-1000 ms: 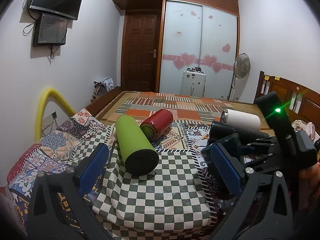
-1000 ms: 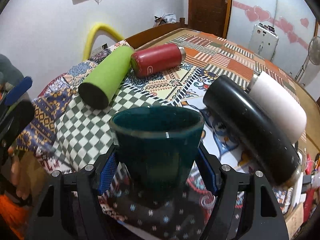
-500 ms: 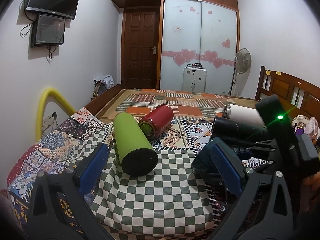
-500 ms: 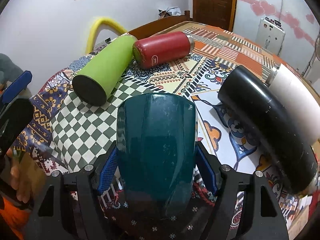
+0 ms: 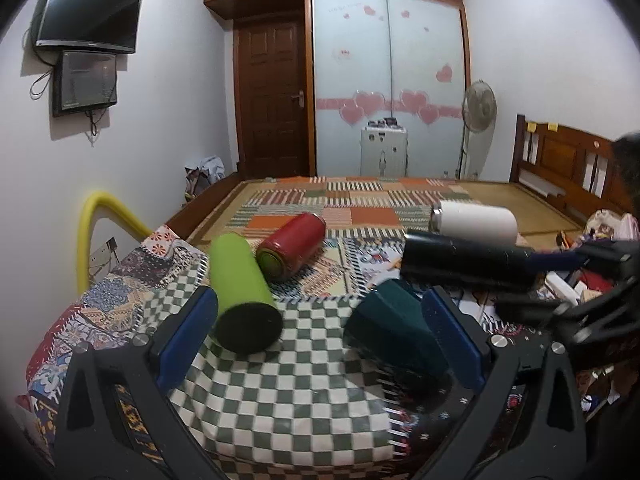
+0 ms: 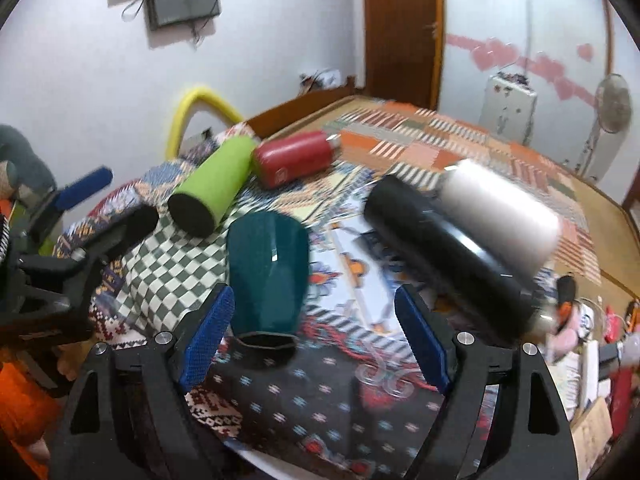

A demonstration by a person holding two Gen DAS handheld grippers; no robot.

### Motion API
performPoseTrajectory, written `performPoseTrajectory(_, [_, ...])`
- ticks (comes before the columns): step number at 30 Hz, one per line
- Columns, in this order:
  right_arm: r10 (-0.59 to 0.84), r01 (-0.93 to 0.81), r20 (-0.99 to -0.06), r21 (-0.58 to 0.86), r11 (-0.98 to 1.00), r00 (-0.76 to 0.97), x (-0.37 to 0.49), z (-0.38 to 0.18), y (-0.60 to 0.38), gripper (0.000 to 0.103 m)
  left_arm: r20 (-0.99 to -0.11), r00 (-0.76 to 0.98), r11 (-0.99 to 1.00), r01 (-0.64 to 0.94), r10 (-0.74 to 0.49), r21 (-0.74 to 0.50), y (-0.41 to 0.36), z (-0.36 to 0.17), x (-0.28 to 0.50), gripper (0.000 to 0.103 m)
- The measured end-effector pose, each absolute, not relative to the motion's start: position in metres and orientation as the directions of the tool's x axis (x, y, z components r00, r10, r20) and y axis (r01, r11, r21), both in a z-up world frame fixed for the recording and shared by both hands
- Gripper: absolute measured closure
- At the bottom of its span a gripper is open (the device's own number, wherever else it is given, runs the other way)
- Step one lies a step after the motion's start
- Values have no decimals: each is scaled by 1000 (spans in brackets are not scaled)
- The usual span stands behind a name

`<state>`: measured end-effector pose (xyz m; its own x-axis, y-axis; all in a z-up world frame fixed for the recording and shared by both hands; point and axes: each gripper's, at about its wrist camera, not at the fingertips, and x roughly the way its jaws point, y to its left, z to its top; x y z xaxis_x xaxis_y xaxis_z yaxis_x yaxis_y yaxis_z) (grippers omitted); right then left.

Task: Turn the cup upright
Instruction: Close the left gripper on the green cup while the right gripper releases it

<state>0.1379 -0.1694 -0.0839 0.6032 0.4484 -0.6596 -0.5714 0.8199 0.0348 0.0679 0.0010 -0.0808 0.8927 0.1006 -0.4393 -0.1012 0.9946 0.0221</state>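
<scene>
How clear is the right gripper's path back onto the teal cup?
Probably clear. The right gripper is open, and the teal cup lies on its side just ahead, nearer the left finger. Nothing sits between them; the black bottle lies off to the right.

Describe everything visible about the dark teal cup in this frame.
The dark teal cup is glossy, faceted and tapered, ceramic or hard plastic by its look. It lies on its side on the patterned cloth, one end towards the right tool and showing a dark opening or recess. That tool's blue pads stand wide apart on either side and do not grip it. The green bottle and black bottle lie nearby, not touching it. In the left wrist view the cup looks tilted.
</scene>
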Motion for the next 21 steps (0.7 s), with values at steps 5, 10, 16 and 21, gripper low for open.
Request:
performPoseTrajectory(5, [437, -524, -621, 50, 850, 650, 131, -75, -201, 22, -506, 860, 997, -76, 67, 3, -23, -97, 82, 0])
performPoseTrajectory(10, [429, -489, -605, 73, 869, 671, 130, -78, -225, 22, -571, 817, 996, -87, 77, 9, -47, -122, 100, 0])
performPoseTrajectory(16, [434, -466, -597, 111, 878, 674, 130, -84, -245, 22, -616, 781, 992, -125, 104, 9, -63, -144, 121, 0])
performPoseTrajectory(21, [446, -464, -594, 135, 875, 669, 131, -88, -252, 22, -618, 777, 987, -160, 121, -8, -63, -150, 131, 0])
